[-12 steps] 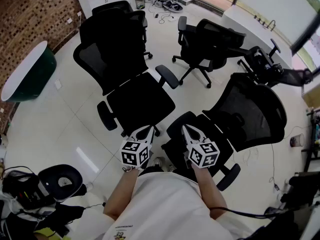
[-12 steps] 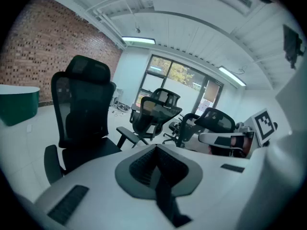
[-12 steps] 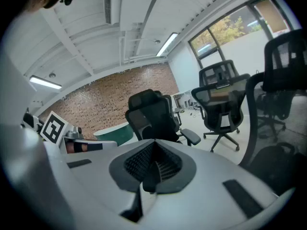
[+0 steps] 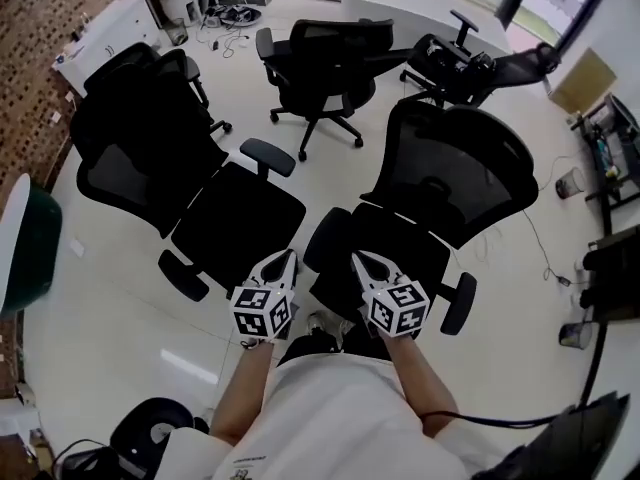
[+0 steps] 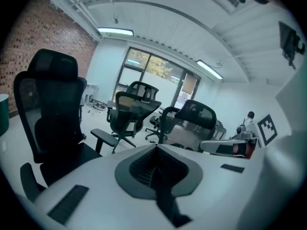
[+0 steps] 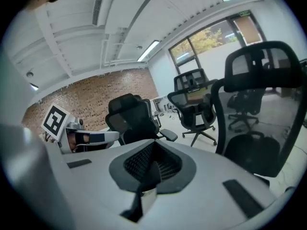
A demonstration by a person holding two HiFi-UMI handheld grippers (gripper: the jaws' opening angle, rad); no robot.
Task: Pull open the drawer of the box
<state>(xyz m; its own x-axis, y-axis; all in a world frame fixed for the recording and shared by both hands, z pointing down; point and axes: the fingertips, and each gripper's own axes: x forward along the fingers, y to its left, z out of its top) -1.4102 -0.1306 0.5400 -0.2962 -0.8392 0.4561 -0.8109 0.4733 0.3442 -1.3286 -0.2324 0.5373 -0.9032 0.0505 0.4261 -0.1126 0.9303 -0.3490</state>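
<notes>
Head view: office, glossy white floor (image 4: 110,308), black chairs (image 4: 440,183) crowding just ahead of left gripper (image 4: 287,259) and right gripper (image 4: 358,259), both near the torso. Left gripper view: jaws closed, nothing held. Right gripper view: same. No box or drawer visible in any view, so the task looks unstarted. Open floor lies left.

The box with its drawer shows in none of the views. The head view gives only black chairs (image 4: 238,220) standing on a pale floor (image 4: 120,313).
</notes>
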